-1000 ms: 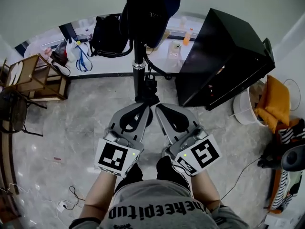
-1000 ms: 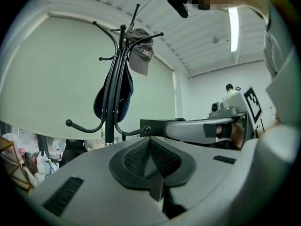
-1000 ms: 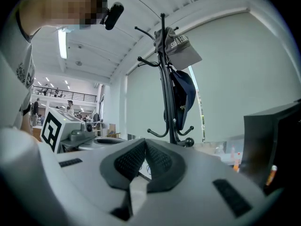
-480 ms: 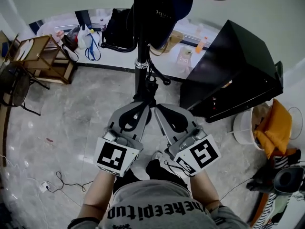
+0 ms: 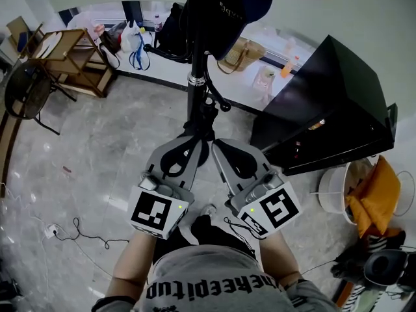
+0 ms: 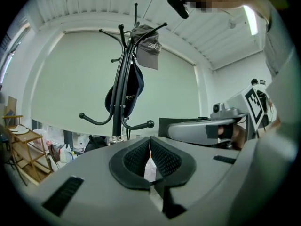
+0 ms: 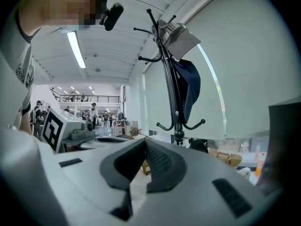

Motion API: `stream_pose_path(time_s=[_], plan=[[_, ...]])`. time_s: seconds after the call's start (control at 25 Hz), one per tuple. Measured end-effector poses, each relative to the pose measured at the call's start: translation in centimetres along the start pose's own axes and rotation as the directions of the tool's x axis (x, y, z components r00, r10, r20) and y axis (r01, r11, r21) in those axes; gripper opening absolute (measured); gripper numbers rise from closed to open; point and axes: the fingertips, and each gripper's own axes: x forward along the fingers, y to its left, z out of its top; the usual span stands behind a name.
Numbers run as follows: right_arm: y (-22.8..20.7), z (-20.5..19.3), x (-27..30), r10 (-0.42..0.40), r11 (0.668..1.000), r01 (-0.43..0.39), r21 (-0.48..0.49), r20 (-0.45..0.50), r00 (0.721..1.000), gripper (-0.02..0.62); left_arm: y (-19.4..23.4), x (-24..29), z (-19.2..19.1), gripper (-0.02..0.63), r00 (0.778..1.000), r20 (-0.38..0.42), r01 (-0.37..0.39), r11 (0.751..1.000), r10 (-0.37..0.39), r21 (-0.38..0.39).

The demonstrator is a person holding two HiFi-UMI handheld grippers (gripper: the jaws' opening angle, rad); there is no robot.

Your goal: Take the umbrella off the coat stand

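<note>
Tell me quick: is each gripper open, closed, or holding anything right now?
Left gripper: closed, jaws together, nothing between them.
Right gripper: closed, jaws together, nothing held.

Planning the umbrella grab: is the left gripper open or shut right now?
Shut. In the left gripper view, the left gripper has its fingers meeting at the tips, with nothing between them.
</note>
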Motion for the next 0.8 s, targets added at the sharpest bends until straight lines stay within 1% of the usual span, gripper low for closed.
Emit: stream_pose_path(time_s=[0.2, 0.44, 0.6, 0.76, 0.8], plan=[[-0.5, -0.5, -0.5, 0.033, 0.999, -0.033, 0.007, 0.004, 0.999, 0.012, 0.0, 0.3, -1.0, 0.017, 0.998, -0.013, -0.057, 0.998, 0.057, -0.007], [-1.4, -1.5, -1.0, 0.055, 0.998, -0.055, 0.021, -0.003, 0.998, 0.012, -0.1, 1.4, -2.1, 0.018, 0.996, -0.02, -0.082, 0.997, 0.082, -0.009], [-2.5, -2.1, -1.1, 0.064, 0.997, -0.064, 0.036, -0.005, 0.998, 0.012, 0.5, 2.5, -2.5, 0.018, 0.994, -0.018, -0.106, 0.993, 0.105, -0.045], [-3.6, -2.6, -0.8, 0.073, 0.996, -0.072, 0.045, -0.01, 0.997, 0.011, 1.5, 3.6, -3.3, 0.02, 0.991, -0.002, -0.132, 0.989, 0.132, -0.062], [-3.9, -2.8, -0.7, 0.076, 0.996, -0.075, 0.047, -0.012, 0.997, 0.012, 1.7, 3.9, -3.6, 0.031, 0.991, 0.0, -0.135, 0.989, 0.135, -0.063]])
